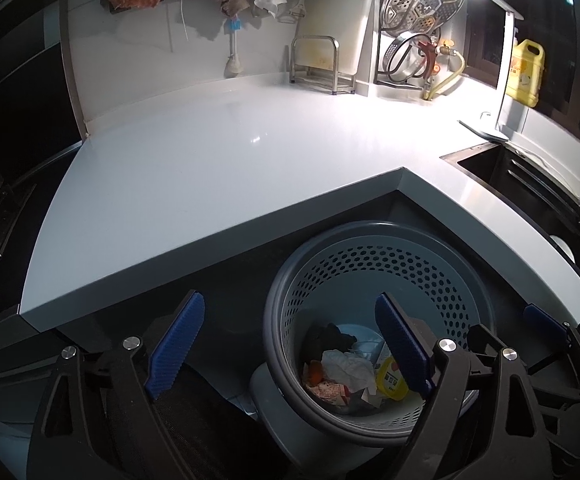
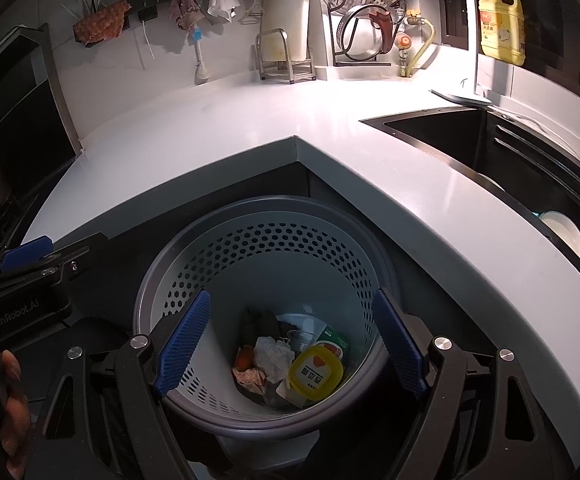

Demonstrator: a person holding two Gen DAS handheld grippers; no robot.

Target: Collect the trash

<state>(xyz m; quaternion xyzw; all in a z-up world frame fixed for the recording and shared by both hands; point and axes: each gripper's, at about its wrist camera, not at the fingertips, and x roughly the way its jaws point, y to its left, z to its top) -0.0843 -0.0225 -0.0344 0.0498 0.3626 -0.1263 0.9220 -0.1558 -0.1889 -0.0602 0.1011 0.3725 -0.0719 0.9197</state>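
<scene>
Below the inner corner of the pale grey L-shaped countertop (image 2: 370, 168), on the floor: round grey perforated plastic waste bin (image 2: 274, 256), open at the top; inside at the bottom, crumpled white tissue (image 2: 274, 356), flat yellow plastic lid with a printed label (image 2: 317, 371), green-and-red carton (image 2: 332, 340), small orange scrap (image 2: 244, 360), dark crumpled wrapper (image 2: 264, 320), all heaped together and touching. Above the bin mouth, right gripper (image 2: 290, 348), blue ribbed fingers (image 2: 184, 348) spread wide, holding nothing; just left of it, left gripper (image 1: 290, 348), likewise spread and unloaded, right finger over the bin, left finger outside the rim. Against the back wall, metal rack (image 1: 318, 64); yellow detergent jug (image 1: 526, 72) by the dark sink (image 2: 450, 132); steamer plate (image 1: 422, 0) hung above.
</scene>
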